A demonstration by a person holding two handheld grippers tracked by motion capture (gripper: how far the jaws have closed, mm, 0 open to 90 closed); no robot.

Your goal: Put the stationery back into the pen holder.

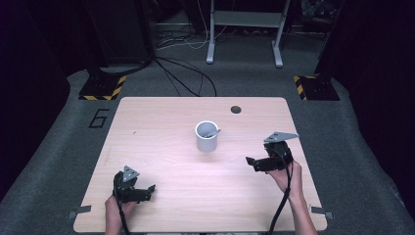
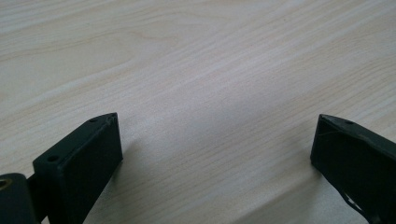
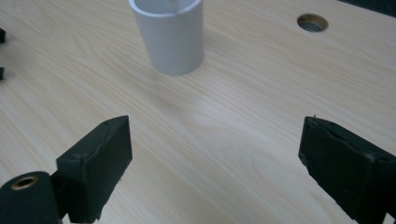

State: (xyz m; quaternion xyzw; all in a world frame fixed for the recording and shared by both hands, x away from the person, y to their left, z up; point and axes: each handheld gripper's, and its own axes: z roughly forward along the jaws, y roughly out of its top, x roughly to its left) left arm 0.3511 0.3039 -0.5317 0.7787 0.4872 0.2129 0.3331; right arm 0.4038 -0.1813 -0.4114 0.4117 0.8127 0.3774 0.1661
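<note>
The white cup [image 1: 206, 136], upright mid-counter [image 1: 161, 147] with something thin leaning inside, looks light, rigid and smooth-walled, best pinched across its sides by the nearer right gripper [image 3: 212, 161], both grippers' jaws spread empty.

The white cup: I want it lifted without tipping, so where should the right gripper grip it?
Grip the white cup across its round side wall, coming level from the right gripper side. It stands upright, and something thin leans inside at the rim.

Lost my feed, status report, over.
Left tool open, empty, over bare wood. Right tool open, empty, facing the white cylindrical cup. Cup upright mid-table, path clear.
</note>
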